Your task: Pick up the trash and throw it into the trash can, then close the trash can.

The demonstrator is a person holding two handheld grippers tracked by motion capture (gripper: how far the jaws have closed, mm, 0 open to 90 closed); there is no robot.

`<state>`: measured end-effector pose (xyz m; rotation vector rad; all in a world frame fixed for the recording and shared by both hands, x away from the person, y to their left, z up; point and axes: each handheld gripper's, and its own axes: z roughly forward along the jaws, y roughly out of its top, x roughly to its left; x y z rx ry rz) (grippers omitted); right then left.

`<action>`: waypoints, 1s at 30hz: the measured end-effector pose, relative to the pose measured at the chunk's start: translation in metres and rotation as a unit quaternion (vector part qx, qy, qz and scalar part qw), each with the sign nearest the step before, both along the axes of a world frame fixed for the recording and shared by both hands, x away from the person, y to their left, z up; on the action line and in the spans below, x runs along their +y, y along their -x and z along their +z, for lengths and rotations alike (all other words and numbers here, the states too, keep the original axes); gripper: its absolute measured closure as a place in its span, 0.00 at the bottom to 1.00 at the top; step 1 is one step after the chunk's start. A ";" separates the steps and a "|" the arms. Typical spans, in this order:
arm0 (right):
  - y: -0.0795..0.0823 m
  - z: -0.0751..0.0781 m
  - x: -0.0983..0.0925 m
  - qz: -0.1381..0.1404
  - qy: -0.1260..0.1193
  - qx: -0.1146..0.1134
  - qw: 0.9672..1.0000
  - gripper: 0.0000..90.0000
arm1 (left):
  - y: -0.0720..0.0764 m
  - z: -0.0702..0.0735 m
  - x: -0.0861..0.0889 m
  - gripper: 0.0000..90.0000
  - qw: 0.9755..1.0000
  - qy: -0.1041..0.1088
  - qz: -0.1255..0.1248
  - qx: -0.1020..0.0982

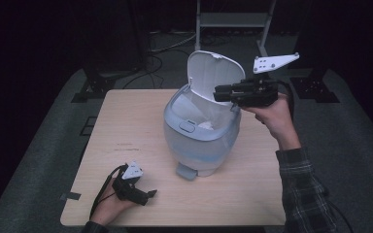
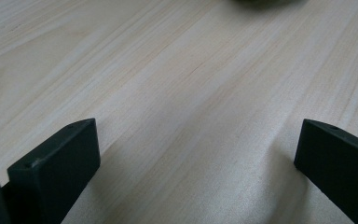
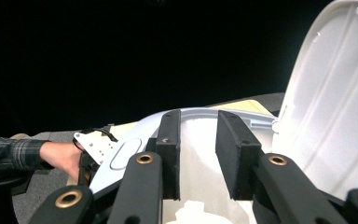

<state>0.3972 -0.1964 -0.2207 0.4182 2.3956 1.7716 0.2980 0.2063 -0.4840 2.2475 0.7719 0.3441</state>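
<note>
2 hand-held grippers are in play. My right hand-held gripper (image 1: 217,93) hangs over the open bin (image 1: 201,141) mid-surface, jaws narrowly parted and empty; white waste (image 3: 193,215) already lies inside. I judge the drop done, with the raised lid (image 1: 216,77) left to close. My left hand-held gripper (image 1: 151,194) rests wide near-left on the surface (image 1: 126,126).

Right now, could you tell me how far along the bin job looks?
Done: the bin's lid stands open, and something white already lies inside the bin. In hand: the right gripper hangs over the opening with nothing between its parted jaws. The left gripper rests open on the table. Probably left: closing the lid.
</note>
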 end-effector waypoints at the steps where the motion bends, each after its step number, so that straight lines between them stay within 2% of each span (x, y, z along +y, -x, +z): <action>1: 0.001 -0.001 -0.002 -0.001 0.001 0.001 1.000 0.79 | 0.000 0.000 0.000 0.00 1.000 0.000 0.000 0.001; 13: 0.006 -0.007 -0.032 -0.026 -0.003 0.001 1.000 0.82 | 0.000 0.000 0.000 0.00 1.000 0.000 0.000 0.001; 20: 0.006 -0.009 -0.053 -0.044 -0.007 0.008 0.999 0.99 | 0.000 0.000 0.000 0.00 1.000 0.001 0.000 0.000; 30: 0.004 -0.009 -0.071 -0.079 -0.015 0.001 0.997 1.00 | 0.000 0.000 0.000 0.00 1.000 0.001 0.000 0.001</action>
